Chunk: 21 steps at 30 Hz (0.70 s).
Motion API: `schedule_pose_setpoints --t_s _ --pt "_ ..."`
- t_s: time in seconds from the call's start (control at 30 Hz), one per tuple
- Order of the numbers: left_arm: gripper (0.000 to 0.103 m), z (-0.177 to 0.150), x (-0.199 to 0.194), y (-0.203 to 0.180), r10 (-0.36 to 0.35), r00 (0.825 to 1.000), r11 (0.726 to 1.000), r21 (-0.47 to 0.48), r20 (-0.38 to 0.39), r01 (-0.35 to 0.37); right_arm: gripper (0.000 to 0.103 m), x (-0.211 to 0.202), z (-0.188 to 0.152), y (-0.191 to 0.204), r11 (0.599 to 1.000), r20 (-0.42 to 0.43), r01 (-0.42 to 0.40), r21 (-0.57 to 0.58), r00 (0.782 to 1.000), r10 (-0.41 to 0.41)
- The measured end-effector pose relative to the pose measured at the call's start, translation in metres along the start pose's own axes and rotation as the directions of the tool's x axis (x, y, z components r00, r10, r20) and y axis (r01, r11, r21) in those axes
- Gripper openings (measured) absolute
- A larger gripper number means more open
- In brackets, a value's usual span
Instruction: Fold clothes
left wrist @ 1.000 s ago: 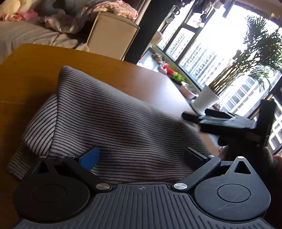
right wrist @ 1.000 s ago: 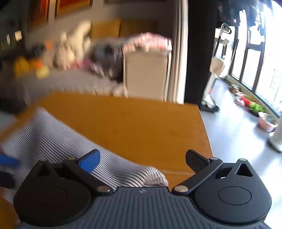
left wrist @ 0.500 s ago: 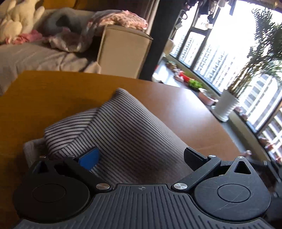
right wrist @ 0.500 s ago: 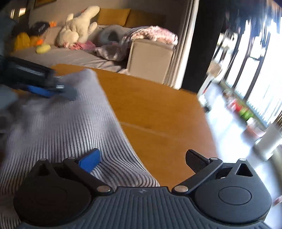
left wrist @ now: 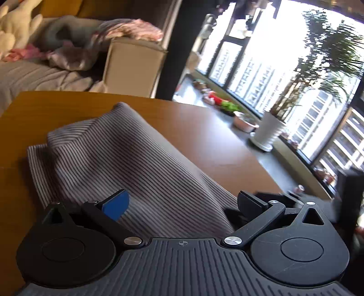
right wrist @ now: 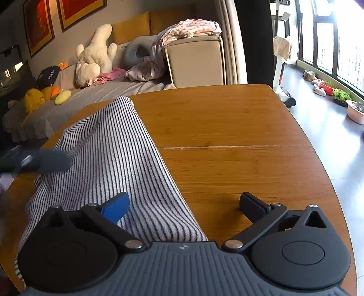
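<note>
Striped garment (right wrist: 118, 159): grey-and-white knit with fine dark stripes, lying folded into a long band on the wooden table (right wrist: 227, 127). It runs from the near edge, under both tools, to a rounded far corner toward the sofa side. Its right edge is a soft rolled fold, lying straight across the table's seam line. In the left wrist view the same cloth (left wrist: 127, 159) shows a second layer beneath, sticking out at the far left as a lower striped flap.

Left gripper (left wrist: 182, 201): jaws spread wide, blue-padded finger over the cloth, black finger at the cloth's right edge. Nothing is clamped between them.

Right gripper (right wrist: 183, 202): jaws likewise spread wide. The blue pad (right wrist: 116, 208) sits over the garment's near end, while the black finger (right wrist: 252, 205) is over bare wood, apart from the fabric. Nothing held.

A blurred dark shape (right wrist: 38, 159) at the left of the right wrist view, over the garment's left side, appears to be the other tool; details cannot be made out.

Surroundings: grey sofa (right wrist: 95, 95) beyond the table, carrying a white plush rabbit (right wrist: 95, 57), yellow soft toys (right wrist: 36, 96) and a pink blanket (right wrist: 191, 28) draped on the beige armrest. Framed red pictures (right wrist: 79, 11) on the wall. Tall windows (left wrist: 273, 68) to the right, with a potted palm (left wrist: 268, 132) in a white pot on the sill.
</note>
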<state>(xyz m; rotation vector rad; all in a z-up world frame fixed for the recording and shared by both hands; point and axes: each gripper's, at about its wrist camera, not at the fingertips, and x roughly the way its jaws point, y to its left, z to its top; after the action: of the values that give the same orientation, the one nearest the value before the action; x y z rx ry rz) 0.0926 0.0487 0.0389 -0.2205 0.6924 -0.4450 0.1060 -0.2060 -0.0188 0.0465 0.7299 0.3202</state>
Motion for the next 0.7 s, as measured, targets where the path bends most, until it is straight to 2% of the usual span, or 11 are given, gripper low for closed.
schedule_pose_setpoints --t_s 0.07,0.13,0.23,0.33,0.43,0.53,0.67,0.7 --pt "0.103 -0.008 -0.008 0.003 -0.025 1.0 1.0 -0.005 -0.003 0.025 0.103 -0.001 -0.001 0.001 1.0 -0.003 -0.001 -0.01 1.0 0.001" --pt "0.102 -0.014 -0.008 0.006 -0.048 0.998 0.999 -0.019 -0.038 0.047 0.103 -0.001 -0.001 0.001 1.0 0.0 -0.006 -0.011 1.0 0.006" --pt "0.09 -0.017 -0.003 0.009 -0.015 0.998 0.999 -0.036 -0.067 0.013 0.103 -0.006 -0.004 -0.006 0.999 0.018 -0.027 0.02 0.999 0.026" --pt "0.09 -0.022 -0.001 0.012 -0.015 0.997 0.999 -0.032 -0.073 0.013 0.103 -0.011 -0.008 -0.006 1.0 0.01 -0.017 -0.003 1.0 0.017" --pt "0.091 -0.018 0.011 0.015 0.012 0.997 1.0 0.016 -0.076 -0.011 0.103 -0.016 -0.012 -0.007 1.0 0.011 0.0 0.0 1.0 0.0" --pt "0.091 -0.006 0.022 0.02 0.014 0.997 1.0 0.009 -0.08 -0.014 0.103 -0.023 -0.017 -0.004 1.0 0.015 0.019 0.007 1.0 -0.019" --pt "0.088 0.013 0.044 0.032 0.063 0.995 0.998 0.008 -0.081 -0.063 0.103 -0.03 -0.025 0.018 0.997 0.035 0.017 -0.069 0.999 -0.015" --pt "0.088 0.015 0.046 0.035 0.054 0.995 0.999 -0.006 -0.079 -0.054 0.103 -0.032 -0.026 0.022 0.995 0.05 0.03 -0.094 0.998 -0.025"
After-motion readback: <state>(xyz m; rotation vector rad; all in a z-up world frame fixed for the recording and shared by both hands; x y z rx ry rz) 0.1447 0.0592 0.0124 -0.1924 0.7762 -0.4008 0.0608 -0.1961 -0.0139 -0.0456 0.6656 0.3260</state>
